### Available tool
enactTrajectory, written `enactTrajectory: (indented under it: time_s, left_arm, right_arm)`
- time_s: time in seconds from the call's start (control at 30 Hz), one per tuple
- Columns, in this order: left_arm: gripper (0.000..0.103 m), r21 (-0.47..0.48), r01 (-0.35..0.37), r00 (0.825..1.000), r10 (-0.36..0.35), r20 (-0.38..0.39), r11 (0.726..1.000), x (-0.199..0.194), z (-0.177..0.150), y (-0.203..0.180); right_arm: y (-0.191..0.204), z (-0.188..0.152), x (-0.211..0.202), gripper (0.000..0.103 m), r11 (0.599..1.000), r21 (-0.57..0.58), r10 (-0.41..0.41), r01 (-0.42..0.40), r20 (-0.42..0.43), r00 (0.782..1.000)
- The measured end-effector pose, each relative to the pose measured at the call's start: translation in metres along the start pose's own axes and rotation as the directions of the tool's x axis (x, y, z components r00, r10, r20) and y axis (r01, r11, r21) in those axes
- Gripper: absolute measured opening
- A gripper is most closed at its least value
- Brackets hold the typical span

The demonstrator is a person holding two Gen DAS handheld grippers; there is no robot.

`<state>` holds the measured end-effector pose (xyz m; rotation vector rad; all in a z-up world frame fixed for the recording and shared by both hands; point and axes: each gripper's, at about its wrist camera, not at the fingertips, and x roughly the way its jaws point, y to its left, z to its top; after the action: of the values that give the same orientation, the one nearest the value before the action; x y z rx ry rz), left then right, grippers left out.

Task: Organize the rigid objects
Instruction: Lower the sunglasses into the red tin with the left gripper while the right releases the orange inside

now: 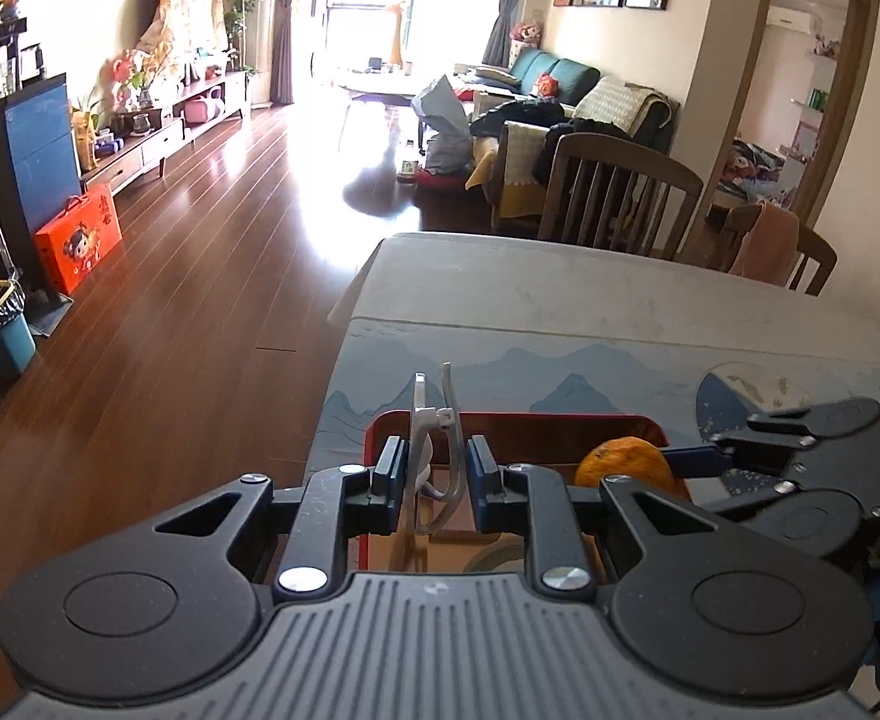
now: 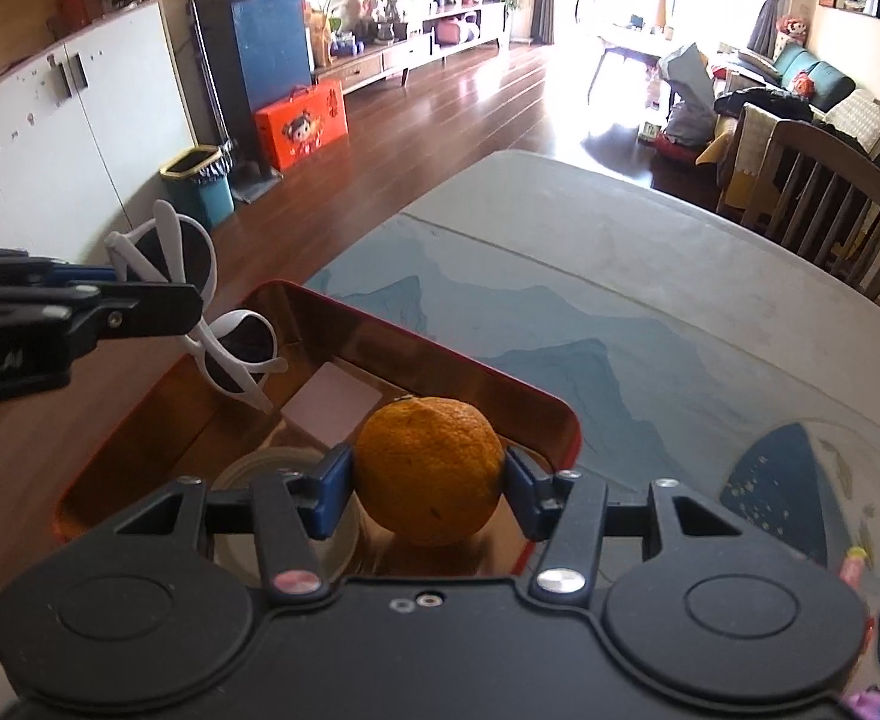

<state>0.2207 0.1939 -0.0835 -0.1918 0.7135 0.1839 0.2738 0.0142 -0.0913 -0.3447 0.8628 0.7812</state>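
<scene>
Hovering over the red tray (image 2: 500, 387), your right gripper (image 2: 428, 474) grips the orange (image 2: 431, 468) directly above its floor — your left gripper (image 1: 431, 474) pinches folded sunglasses (image 1: 431, 450), long axis upright, over the far corner.

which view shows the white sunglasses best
The right wrist view: the white-framed sunglasses with dark lenses appear side-on, both lenses visible, clamped in the left gripper over the red tin box. The left wrist view shows them only edge-on between its fingers.
</scene>
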Motion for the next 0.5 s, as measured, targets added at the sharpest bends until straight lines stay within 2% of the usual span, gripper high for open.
enactTrajectory:
  time_s: [0.37, 0.5]
  left_arm:
    - [0.021, 0.006, 0.022, 1.000, -0.021, -0.021, 1.000, 0.006, -0.010, 0.008]
    - [0.021, -0.020, 0.033, 0.996, -0.034, -0.087, 0.999, 0.004, -0.026, 0.012]
  right_arm:
    - [0.001, 0.003, 0.023, 0.053, 1.000, -0.018, 0.001, -0.002, -0.052, 0.999]
    - [0.003, 0.003, 0.027, 0.053, 0.999, -0.037, 0.000, -0.002, -0.053, 0.999]
